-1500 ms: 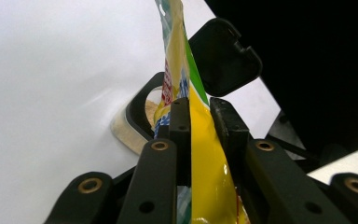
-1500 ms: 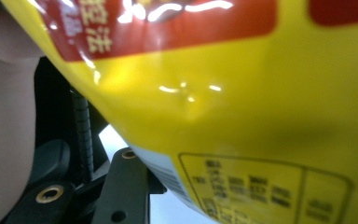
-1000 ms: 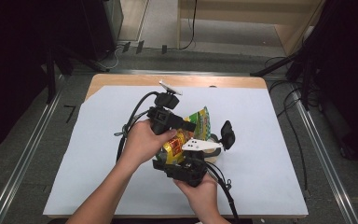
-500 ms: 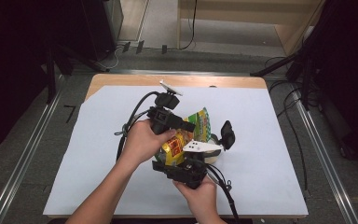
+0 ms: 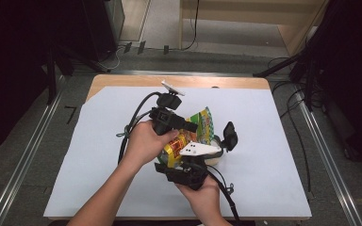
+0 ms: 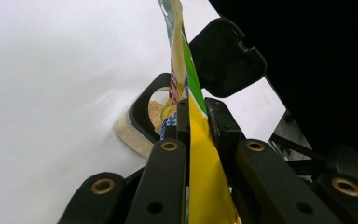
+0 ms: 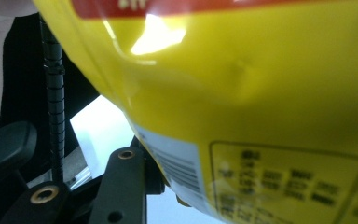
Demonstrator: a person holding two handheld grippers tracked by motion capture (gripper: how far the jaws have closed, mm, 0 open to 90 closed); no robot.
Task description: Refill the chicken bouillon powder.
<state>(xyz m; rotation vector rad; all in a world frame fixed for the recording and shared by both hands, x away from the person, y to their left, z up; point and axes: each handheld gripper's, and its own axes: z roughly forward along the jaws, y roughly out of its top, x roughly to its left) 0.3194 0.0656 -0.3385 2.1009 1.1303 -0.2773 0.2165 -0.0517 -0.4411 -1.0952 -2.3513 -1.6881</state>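
I held the yellow-and-green snack pouch [image 5: 194, 133] above the middle of the white-covered table [image 5: 99, 141], between both grippers. The left gripper [image 6: 196, 122] was clenched on the pouch's thin edge, both jaws pressed against the foil. Beyond it sat a clear container [image 6: 142, 122] of tan powder, its black hinged lid [image 6: 226, 56] open. The right gripper [image 7: 161, 179] sat under the pouch's barcode side; I could not tell its state.
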